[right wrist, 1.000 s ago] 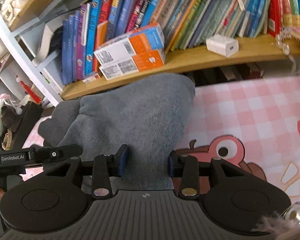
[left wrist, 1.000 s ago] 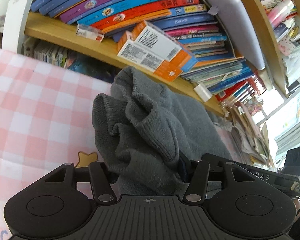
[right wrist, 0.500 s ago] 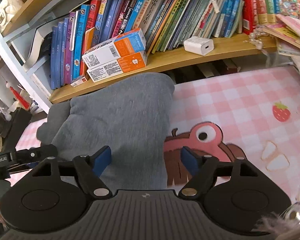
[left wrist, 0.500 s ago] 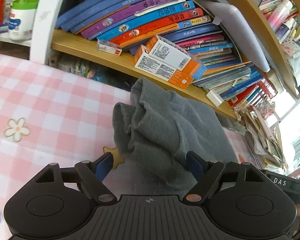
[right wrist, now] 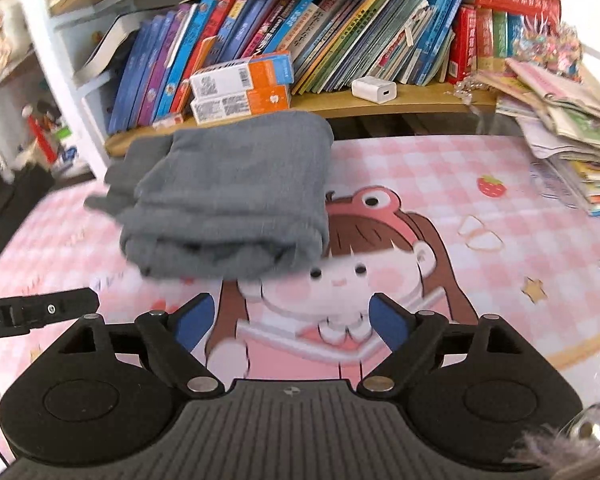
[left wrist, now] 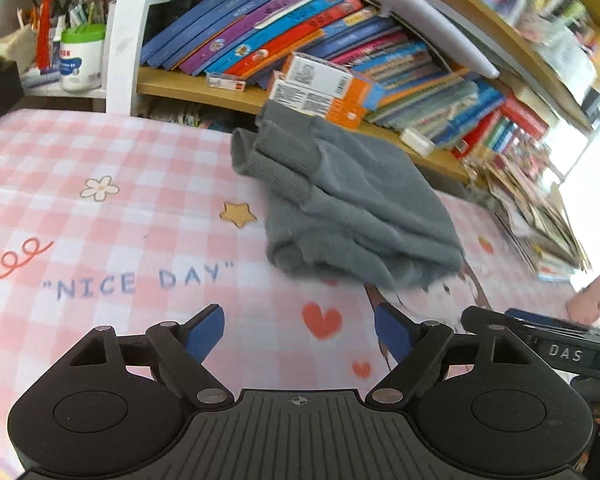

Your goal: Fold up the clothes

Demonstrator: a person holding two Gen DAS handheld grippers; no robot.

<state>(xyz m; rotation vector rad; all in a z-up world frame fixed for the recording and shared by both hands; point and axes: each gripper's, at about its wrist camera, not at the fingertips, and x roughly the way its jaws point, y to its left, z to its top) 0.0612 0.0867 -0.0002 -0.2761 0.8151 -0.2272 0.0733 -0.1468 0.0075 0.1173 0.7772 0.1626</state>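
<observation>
A pink checked tablecloth [left wrist: 100,152] is covering the table, its far edge meeting a wooden bookshelf [right wrist: 400,100]. The folded grey sweater [right wrist: 228,196] is lying at that far edge. The left gripper [left wrist: 299,334] and right gripper [right wrist: 291,322] are gaping wide, having just been opening, nothing between them.

The sweater [right wrist: 228,196] is smeared by motion in the right wrist view, so its knit and the layers at its near edge cannot be made out. It hides part of the tabletop [right wrist: 440,168] print under it. In the left wrist view the books [left wrist: 540,16] on the upper right shelf are blurred, and their titles cannot be read. The right hand-held gripper [left wrist: 556,354] is cut off by the picture's right edge there; only its dark body with "DAS" shows.
</observation>
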